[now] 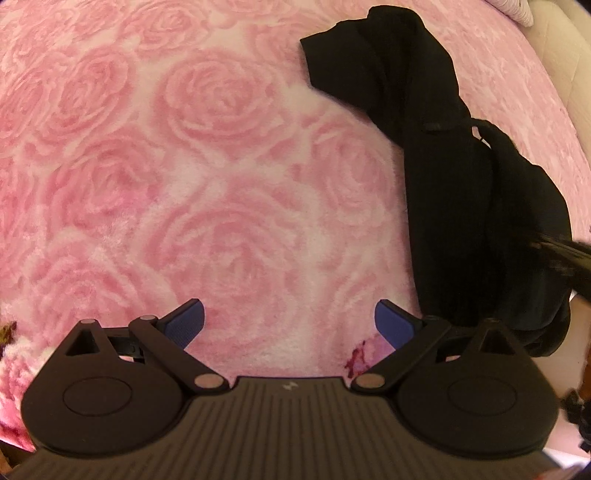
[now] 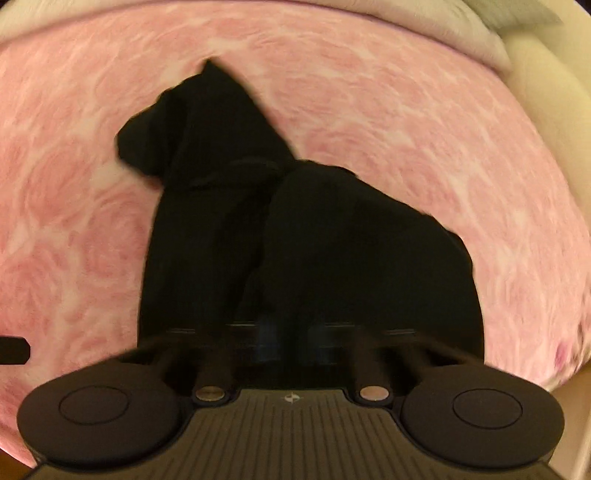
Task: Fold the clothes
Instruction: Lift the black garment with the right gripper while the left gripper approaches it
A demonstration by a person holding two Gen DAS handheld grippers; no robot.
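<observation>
A black garment (image 1: 436, 122) lies bunched in a long strip on the pink rose blanket (image 1: 207, 184). My left gripper (image 1: 291, 325) hovers over bare blanket to the garment's left, blue pads (image 1: 188, 323) wide apart with nothing between them. In the right wrist view the garment (image 2: 303, 229) rises in a dark heap straight up to my right gripper (image 2: 291, 336). That gripper's fingers are drawn together, blurred against the black cloth, and appear shut on the near end. The right gripper shows as a dark blur (image 1: 565, 258) at the garment's lower right.
The blanket (image 2: 424, 122) covers a bed. A cream padded edge (image 1: 561, 66) runs along the right side, and a pale pillow (image 2: 461, 33) lies at the far end. A dark part (image 2: 13, 349) pokes in at the left edge of the right wrist view.
</observation>
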